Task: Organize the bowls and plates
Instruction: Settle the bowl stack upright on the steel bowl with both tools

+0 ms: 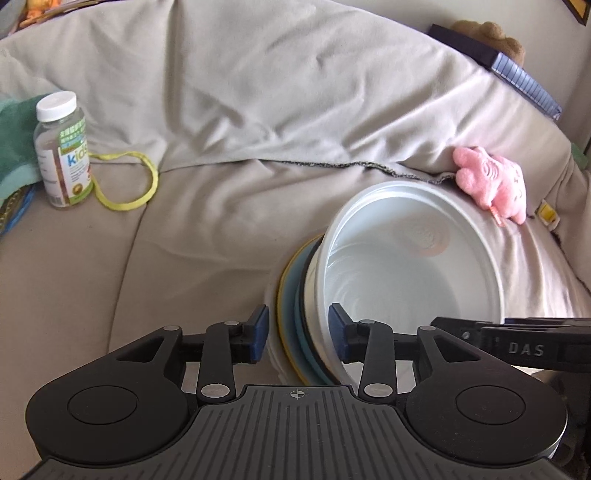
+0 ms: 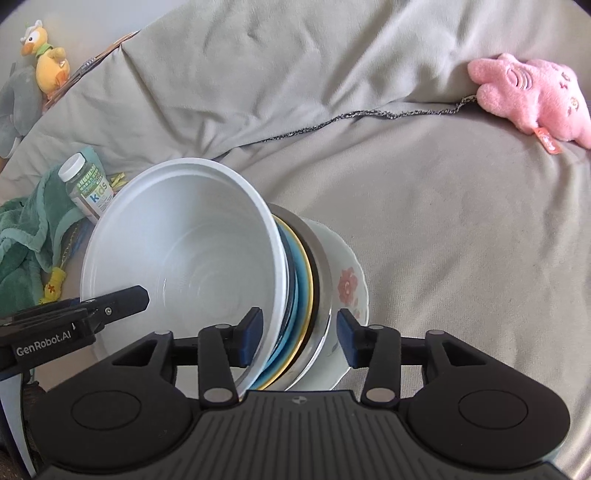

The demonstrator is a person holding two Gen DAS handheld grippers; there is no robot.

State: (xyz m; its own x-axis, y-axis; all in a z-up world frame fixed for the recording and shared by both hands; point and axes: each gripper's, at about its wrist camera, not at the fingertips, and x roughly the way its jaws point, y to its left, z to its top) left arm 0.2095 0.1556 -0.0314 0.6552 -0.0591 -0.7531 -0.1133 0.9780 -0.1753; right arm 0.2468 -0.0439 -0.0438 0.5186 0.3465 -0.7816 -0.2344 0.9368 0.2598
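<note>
Stack of dishes stands on edge on a beige-covered sofa, tipped sideways: white bowl frontmost, then blue and yellow-rimmed plates, a metal dish, and a white floral plate at the back. Right gripper straddles the stack's lower edge, jaws moderately wide, left pad inside the bowl rim, right pad just beside the floral plate; whether either pad presses on the dishes cannot be told. Left gripper straddles the same stack from the other side, jaws at similar width, right pad inside the white bowl, left pad just outside the plate edges; firm contact is unclear here too. Each gripper's finger shows in the other's view, at 9 o'clock in the right wrist view and at 3 o'clock in the left. In the left wrist view, vitamin bottle with white cap stands upright at 10 o'clock, yellow-green band lies just beside it, pink plush sits at 2 o'clock touching the bowl's far rim area, and a dark book with a brown plush behind it lies at 1 o'clock. In the right wrist view, green towel lies at 9 o'clock and a yellow duck toy at 11 o'clock.
</note>
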